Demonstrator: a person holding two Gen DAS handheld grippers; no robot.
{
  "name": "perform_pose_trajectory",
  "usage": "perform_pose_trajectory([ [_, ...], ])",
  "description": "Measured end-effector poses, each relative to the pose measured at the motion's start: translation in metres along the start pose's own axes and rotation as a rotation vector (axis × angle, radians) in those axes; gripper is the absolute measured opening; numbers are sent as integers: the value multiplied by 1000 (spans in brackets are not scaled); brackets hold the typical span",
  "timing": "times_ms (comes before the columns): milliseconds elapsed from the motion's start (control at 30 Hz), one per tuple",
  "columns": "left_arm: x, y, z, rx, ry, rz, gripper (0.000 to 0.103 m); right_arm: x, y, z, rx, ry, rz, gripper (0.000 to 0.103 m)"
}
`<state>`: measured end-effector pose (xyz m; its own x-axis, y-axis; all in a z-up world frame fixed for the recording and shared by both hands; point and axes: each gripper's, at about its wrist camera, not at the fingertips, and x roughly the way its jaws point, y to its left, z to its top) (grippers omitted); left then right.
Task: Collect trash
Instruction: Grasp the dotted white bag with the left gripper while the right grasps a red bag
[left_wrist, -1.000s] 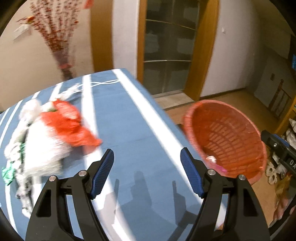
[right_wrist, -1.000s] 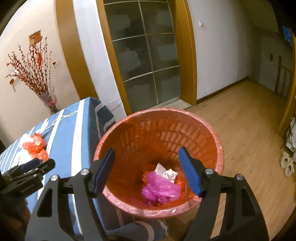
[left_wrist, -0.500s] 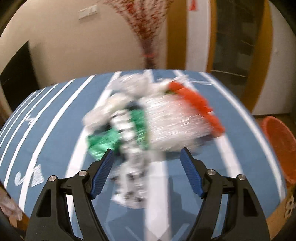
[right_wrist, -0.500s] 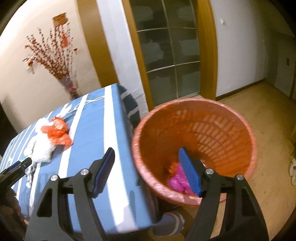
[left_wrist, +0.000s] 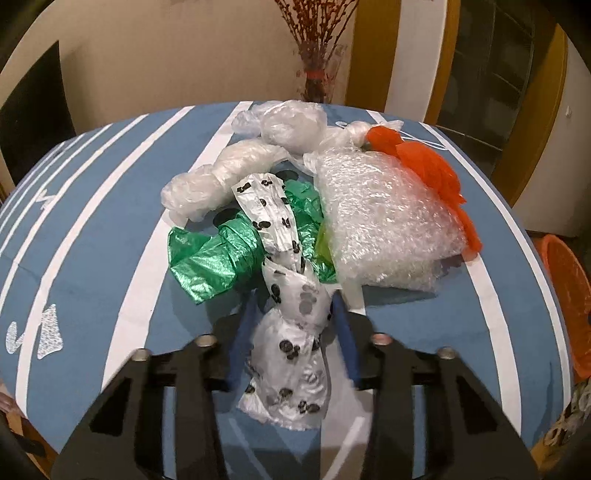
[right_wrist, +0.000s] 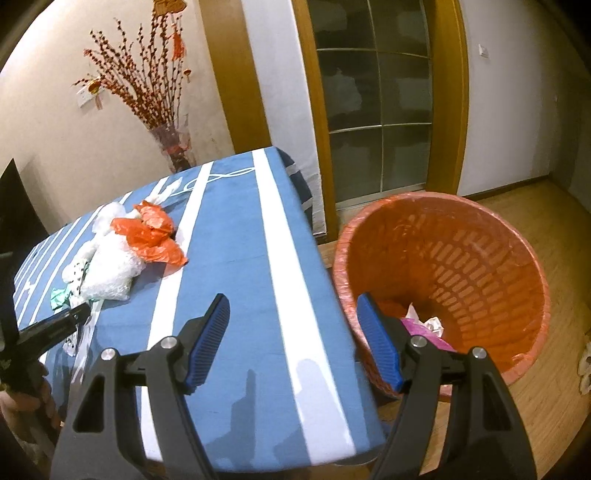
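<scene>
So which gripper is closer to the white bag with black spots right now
Left. The left gripper has the white spotted bag between its closing jaws. The right gripper hangs open over the table's near edge beside the orange basket, well away from the pile.

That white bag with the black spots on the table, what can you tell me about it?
The spotted bag is thin, crinkly white plastic printed with black blotches, twisted into a long rope. It lies on the blue striped cloth, its far end draped over a green bag beside the bubble wrap. Its near end sits between the blue pads of the left tool, whose jaws are closing on it.
</scene>
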<state>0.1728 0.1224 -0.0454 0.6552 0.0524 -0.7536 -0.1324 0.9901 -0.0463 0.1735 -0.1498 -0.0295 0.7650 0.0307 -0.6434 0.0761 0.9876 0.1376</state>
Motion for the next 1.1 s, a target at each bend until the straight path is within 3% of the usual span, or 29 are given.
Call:
perform_pose_trajectory([
  [33,0,1,1,0,-1,-7,26,1,4,0,-4,2,6,70],
  [100,-1,2,3,-2,-6,-27,22,3,10,1,-11,3,16,70],
  [533,-47,29,22,-17,-149,-46,20,23,75,28,-75,-18,139,69],
  [667,-52,44,34,-39,-177,-21,20,42,108,40,-112,1,197,55],
  [833,-51,60,42,-63,-193,-1,20,63,147,53,-159,17,245,48],
  [1033,-45,71,47,-73,-188,2,20,94,176,62,-188,52,244,38],
  [1100,-43,72,47,-79,-183,-2,20,102,179,61,-190,70,227,28],
])
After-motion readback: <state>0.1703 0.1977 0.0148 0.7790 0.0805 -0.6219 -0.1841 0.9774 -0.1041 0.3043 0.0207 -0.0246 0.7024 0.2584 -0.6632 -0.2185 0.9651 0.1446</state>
